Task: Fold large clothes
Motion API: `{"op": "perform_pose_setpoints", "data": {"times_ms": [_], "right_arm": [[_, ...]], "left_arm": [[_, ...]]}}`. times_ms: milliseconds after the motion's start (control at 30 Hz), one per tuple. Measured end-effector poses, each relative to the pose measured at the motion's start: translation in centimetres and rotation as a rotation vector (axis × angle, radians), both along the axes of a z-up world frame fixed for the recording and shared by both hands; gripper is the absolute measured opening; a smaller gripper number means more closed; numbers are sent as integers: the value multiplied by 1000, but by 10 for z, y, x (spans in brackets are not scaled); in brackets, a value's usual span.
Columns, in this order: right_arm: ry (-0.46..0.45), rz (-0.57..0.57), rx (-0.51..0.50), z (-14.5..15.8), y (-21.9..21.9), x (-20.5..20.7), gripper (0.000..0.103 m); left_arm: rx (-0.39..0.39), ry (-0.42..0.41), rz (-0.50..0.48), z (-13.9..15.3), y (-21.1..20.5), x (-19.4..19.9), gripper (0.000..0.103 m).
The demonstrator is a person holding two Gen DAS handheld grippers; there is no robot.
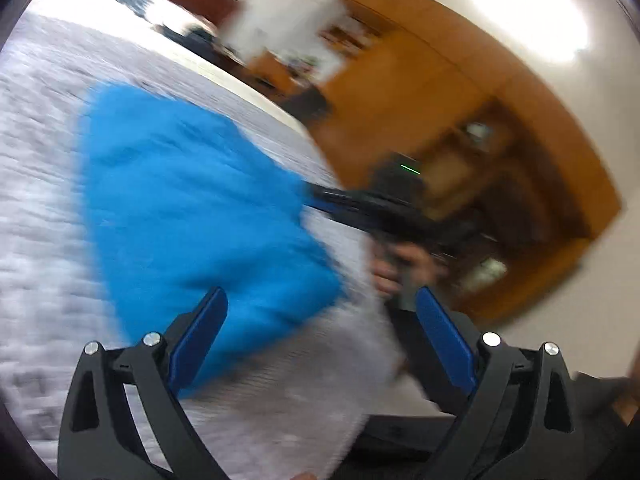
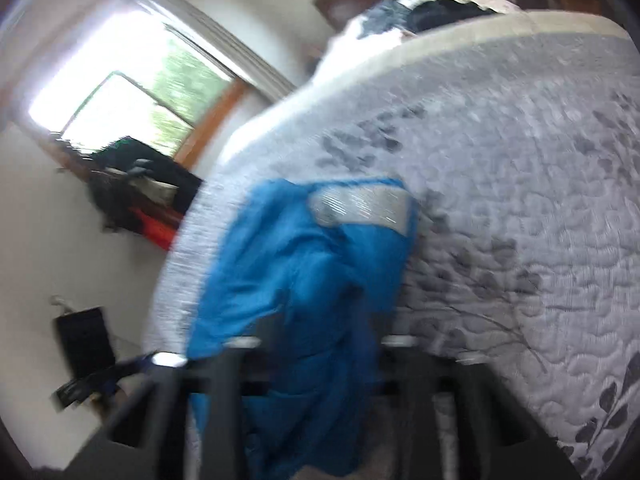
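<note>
A bright blue garment (image 1: 192, 200) lies spread on the grey quilted bed (image 1: 40, 184). My left gripper (image 1: 322, 320) hovers open above its near edge, with nothing between the blue pads (image 1: 200, 336). The right gripper (image 1: 360, 204), held by a hand (image 1: 404, 268), reaches the garment's far right edge. In the blurred right wrist view the blue garment (image 2: 288, 264), with a grey reflective stripe (image 2: 360, 204), bunches up and runs down between the arms of my right gripper (image 2: 324, 332). The cloth hides the fingertips, and the gripper looks shut on it.
A wooden wardrobe (image 1: 460, 92) stands beyond the bed's far side. Other clothes are piled at the head of the bed (image 2: 420, 12). A window (image 2: 132, 92) and a cluttered dark shelf (image 2: 140, 188) line the wall on the left. The leaf-patterned quilt (image 2: 520, 200) stretches off to the right.
</note>
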State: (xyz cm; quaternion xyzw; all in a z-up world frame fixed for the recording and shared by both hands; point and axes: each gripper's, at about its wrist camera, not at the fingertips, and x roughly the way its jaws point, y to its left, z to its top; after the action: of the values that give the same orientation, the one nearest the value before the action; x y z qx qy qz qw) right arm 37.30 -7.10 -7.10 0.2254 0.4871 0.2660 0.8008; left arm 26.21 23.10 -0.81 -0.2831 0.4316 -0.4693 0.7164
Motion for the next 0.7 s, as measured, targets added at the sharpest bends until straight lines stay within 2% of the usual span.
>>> {"op": "perform_pose_setpoints", "data": {"times_ms": [33,100,167,233,333,400,433,533,633,667,700], "right_arm": [[11,-18,-4,-10,-14,-2,11],[48,-51,5,-31,-19,-2,11],[98,-73,51,-61,-27,0,9],[107,-77,61,-72,-25,-1,9],[68,-79,51,-55,-27,-7,15],[16,-99,46,-32,-32,-20,18],[-38,-101,34,-14,-32,-33,19],[-128,-3,-7,16,-4,-64,20],[-192,80,-139,18,30,-93,19],[-177,88,-160,10,35,-93,18],[-155,87,-185,1,40,-90,18]], "left_arm": [[14,32,-18,-13,-10,4,94],[10,68,-11,-34,-8,5,94],[-8,53,-14,-37,-7,4,94],[-1,48,-25,-38,-3,3,94],[-2,83,-30,-32,9,12,94],[-21,55,-7,-15,16,15,95],[-35,38,3,-4,22,22,96],[-48,36,30,10,28,55,96],[-15,114,66,-6,30,100,96],[4,140,56,-11,22,108,96],[29,183,55,-29,16,121,96]]}}
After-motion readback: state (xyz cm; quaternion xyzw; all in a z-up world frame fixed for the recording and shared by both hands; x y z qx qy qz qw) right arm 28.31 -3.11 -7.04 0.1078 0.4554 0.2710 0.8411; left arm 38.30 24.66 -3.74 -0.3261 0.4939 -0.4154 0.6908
